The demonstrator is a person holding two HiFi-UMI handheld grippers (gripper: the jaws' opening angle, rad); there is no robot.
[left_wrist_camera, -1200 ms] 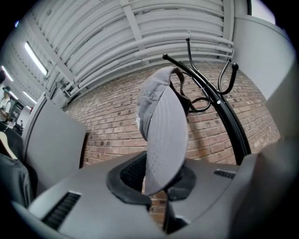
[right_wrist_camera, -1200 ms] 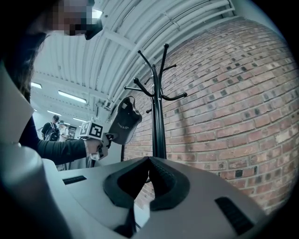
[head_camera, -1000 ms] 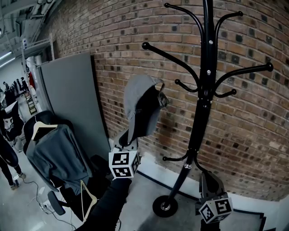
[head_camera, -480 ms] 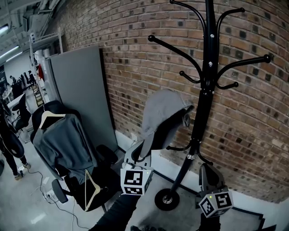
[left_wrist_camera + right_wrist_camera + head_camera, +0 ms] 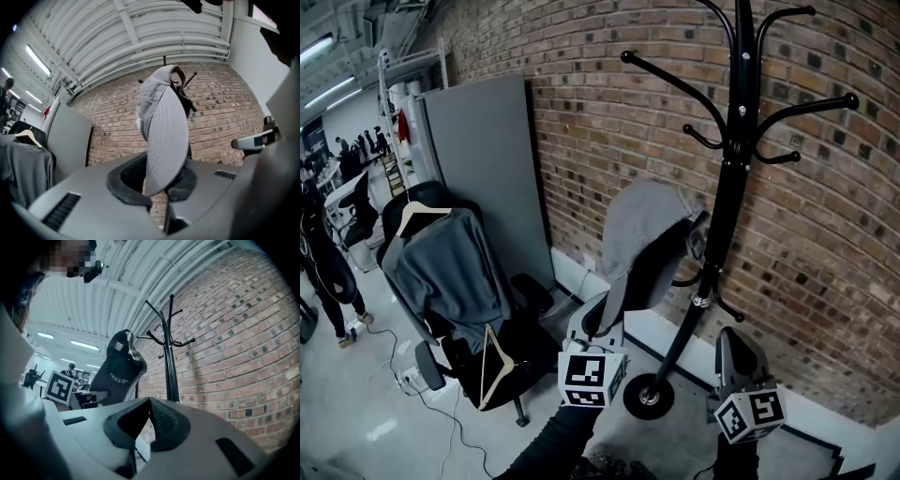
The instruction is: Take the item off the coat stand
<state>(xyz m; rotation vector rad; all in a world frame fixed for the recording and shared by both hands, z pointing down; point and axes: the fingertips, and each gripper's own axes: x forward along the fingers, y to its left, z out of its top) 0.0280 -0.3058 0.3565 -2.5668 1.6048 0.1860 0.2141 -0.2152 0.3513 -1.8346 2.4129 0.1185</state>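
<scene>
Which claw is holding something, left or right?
The left claw: it is shut on the brim of the grey cap. The right claw is shut with nothing between its jaws.

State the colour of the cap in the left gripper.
Grey cap, clearest in the left gripper view.

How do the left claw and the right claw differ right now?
The left claw is shut on the brim of the grey cap; the right claw is shut on nothing. In the head view the left claw sits left of the coat stand, while the right claw sits right of its pole and a little lower. Both are closed and point upward.
</scene>
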